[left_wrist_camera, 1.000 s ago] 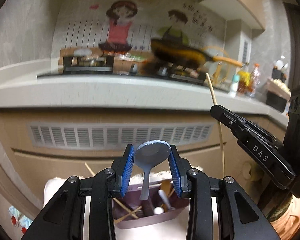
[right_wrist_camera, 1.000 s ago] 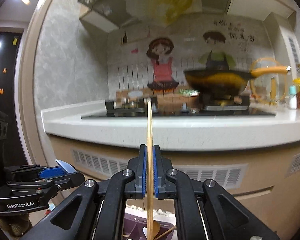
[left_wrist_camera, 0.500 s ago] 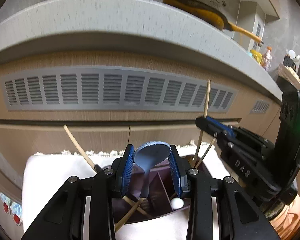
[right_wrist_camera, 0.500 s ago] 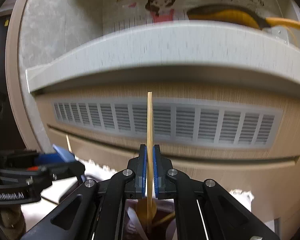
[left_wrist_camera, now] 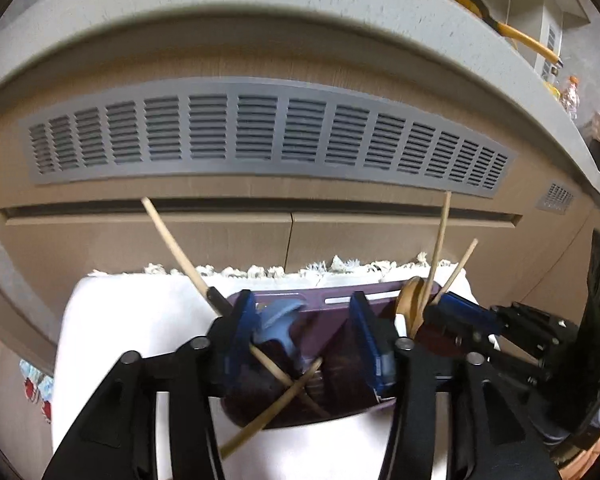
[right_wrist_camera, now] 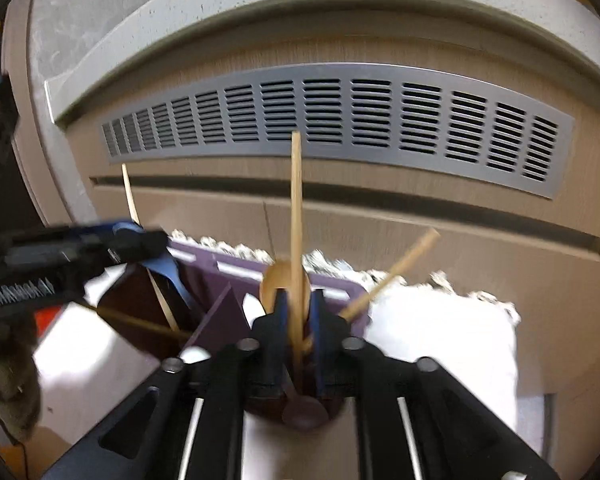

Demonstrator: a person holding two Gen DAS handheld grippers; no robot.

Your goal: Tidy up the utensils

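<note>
Both tools have just been opening over one purple caddy (left_wrist_camera: 372,300). The left tool (left_wrist_camera: 306,336) stands apart around one blue spoon (left_wrist_camera: 278,320); the right tool (right_wrist_camera: 298,320), slightly apart, flanks one chopstick (right_wrist_camera: 296,216).

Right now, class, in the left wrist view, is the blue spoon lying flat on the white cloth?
No. The blue spoon stands inside the purple holder, which sits on the white cloth.

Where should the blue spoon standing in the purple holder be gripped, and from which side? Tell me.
Grip the blue spoon by its bowl, the only part clear above the purple holder. Its handle is sunk in a compartment among crossed chopsticks. Come from above, pads on the bowl's two edges, and lift straight up.
</note>
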